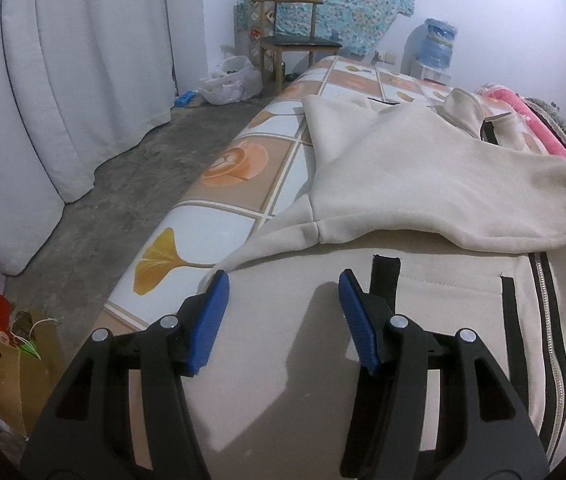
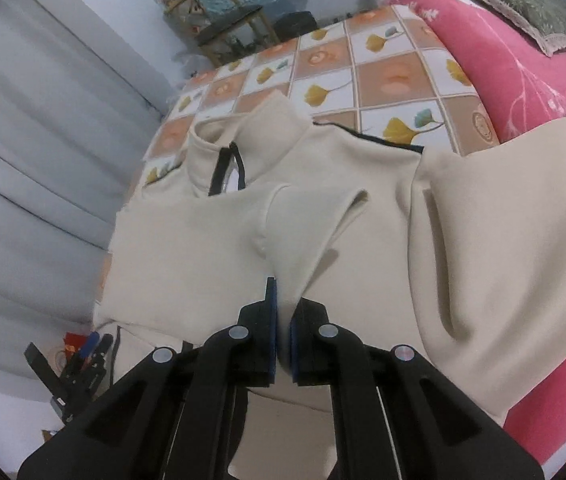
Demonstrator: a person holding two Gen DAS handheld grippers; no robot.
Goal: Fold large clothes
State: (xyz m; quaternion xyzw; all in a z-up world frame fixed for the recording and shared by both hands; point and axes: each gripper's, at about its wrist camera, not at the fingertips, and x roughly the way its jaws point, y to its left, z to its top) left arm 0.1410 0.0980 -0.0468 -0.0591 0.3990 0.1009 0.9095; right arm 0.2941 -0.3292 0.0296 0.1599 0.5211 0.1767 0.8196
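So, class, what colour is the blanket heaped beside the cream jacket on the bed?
Pink, with a pale floral print: the blanket shows best in the right wrist view.

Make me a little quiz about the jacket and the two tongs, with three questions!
1. True or false: the right tongs are shut on a fold of the jacket.
2. Which tongs are open with nothing between the pads? A) left B) right C) both
3. Fill in: the pink blanket lies on the bed to the ____ of the jacket in the right wrist view.

Key
1. True: cream cloth is pinched between the blue pads.
2. A: the left tongs are spread above the jacket, gripping nothing.
3. Right.
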